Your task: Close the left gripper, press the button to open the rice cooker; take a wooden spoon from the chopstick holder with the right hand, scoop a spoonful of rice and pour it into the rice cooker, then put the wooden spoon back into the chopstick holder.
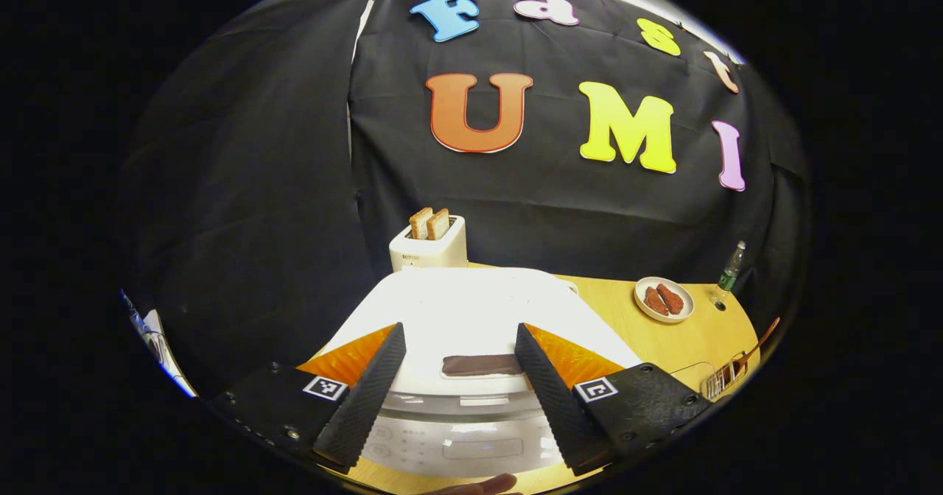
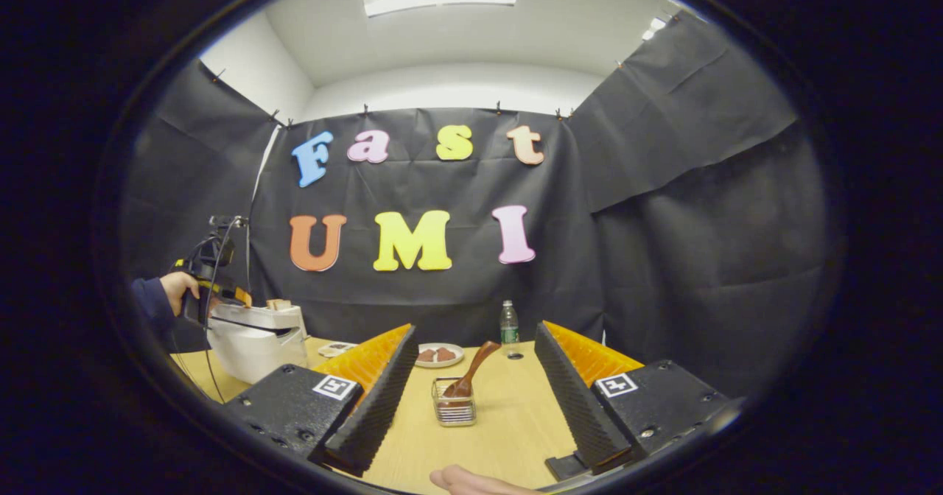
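Observation:
A white rice cooker stands close under my left gripper, lid down, with a dark strip at the lid's front edge. The left gripper is open, its fingers spread over the lid with nothing between them. In the right gripper view that cooker stands at the far left with the left gripper above it, held by a hand. A wire chopstick holder with a wooden spoon leaning in it stands ahead of my right gripper, which is open and empty, some way short of it.
A white toaster with two toast slices stands behind the cooker. A plate of reddish food and a small bottle sit at the back of the wooden table. The holder is at the cooker's right.

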Demonstrator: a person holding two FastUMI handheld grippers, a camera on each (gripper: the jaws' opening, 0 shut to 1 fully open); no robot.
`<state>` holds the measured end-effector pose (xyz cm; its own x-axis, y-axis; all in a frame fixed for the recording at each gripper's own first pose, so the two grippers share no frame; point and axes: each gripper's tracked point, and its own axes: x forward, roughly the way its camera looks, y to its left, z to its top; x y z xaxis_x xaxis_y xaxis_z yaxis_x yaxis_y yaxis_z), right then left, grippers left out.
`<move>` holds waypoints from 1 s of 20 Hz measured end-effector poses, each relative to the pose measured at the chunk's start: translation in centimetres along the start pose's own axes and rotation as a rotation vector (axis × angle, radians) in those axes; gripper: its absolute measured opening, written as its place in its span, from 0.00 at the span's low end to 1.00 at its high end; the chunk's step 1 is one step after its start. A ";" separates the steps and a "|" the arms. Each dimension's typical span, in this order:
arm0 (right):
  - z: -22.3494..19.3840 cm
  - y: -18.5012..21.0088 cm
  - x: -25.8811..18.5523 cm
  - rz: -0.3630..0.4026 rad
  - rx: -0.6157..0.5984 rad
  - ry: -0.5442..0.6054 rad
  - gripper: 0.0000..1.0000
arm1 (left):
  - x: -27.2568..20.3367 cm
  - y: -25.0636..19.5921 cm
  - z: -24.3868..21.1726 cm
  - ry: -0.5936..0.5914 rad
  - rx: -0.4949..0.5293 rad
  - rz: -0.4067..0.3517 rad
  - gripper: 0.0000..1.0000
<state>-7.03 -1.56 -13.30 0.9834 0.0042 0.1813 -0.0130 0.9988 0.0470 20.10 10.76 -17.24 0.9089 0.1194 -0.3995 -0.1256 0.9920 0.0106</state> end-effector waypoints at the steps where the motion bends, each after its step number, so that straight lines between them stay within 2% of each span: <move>1: 0.2 0.1 -0.1 0.001 0.001 -0.001 1.00 | -0.1 -0.1 -0.8 0.020 0.010 -0.006 0.96; 4: 0.6 0.0 -0.2 -0.006 0.006 0.002 1.00 | -0.3 -0.3 -2.6 0.077 0.003 -0.030 0.97; 8: 1.1 0.2 -0.5 0.003 0.033 0.005 1.00 | -1.1 -0.2 -3.0 0.077 0.011 -0.052 0.98; 20: 1.5 -0.3 -0.4 -0.009 0.024 0.001 0.99 | -1.9 -0.7 -3.6 0.052 0.028 -0.011 0.98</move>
<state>-7.63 -1.98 -11.96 0.9837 -0.0042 0.1800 -0.0089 0.9974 0.0720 17.00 9.73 -19.81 0.8884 0.1065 -0.4465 -0.1035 0.9941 0.0311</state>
